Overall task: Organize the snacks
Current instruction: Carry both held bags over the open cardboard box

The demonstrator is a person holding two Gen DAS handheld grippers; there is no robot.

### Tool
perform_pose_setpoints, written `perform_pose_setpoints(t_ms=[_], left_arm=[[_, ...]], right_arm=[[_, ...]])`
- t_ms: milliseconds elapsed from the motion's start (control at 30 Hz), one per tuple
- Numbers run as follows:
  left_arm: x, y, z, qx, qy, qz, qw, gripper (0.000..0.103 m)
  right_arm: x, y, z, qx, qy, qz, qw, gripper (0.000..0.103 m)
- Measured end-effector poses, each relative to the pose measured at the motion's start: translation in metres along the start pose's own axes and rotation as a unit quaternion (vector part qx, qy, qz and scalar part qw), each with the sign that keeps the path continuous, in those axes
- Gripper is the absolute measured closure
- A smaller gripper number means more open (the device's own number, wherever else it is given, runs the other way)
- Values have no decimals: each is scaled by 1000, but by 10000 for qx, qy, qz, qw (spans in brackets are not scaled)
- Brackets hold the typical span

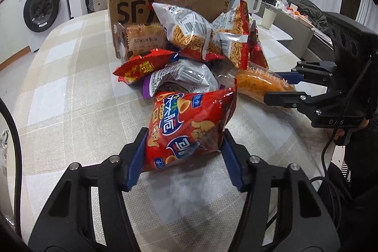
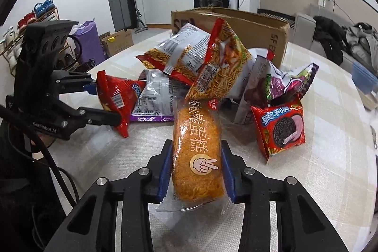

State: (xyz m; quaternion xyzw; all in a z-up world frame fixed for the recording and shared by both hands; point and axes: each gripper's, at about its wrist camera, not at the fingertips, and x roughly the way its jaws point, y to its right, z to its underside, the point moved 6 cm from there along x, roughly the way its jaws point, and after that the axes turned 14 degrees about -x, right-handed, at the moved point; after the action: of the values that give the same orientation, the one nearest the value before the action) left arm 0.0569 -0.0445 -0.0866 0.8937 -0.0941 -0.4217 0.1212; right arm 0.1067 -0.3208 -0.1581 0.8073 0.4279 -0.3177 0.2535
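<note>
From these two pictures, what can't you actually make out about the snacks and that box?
- Inside of the cardboard box: both views show only its outer walls.
- Snacks at the bottom of the pile: covered by upper packets.
- Near end of the red chip bag: left view, hidden between the left tool's fingers.
- Fine print on the cake roll: too small.

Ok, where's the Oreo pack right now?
In the right wrist view, the Oreo pack stands tilted on the table, at the pile's right edge, right of the cake and below the purple bag.
</note>
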Motion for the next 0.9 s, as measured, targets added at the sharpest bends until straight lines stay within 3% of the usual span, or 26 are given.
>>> perform_pose_setpoints(t_ms=[533,900], left_arm=[[-41,14,-6,-15,591,308,9978,47],[-81,26,-11,-100,1036,349,9940,47]], right_arm=[[-38,-6,-20,-69,943,-137,9954,65],[-64,9,-27,190,1434,218,9892,65]])
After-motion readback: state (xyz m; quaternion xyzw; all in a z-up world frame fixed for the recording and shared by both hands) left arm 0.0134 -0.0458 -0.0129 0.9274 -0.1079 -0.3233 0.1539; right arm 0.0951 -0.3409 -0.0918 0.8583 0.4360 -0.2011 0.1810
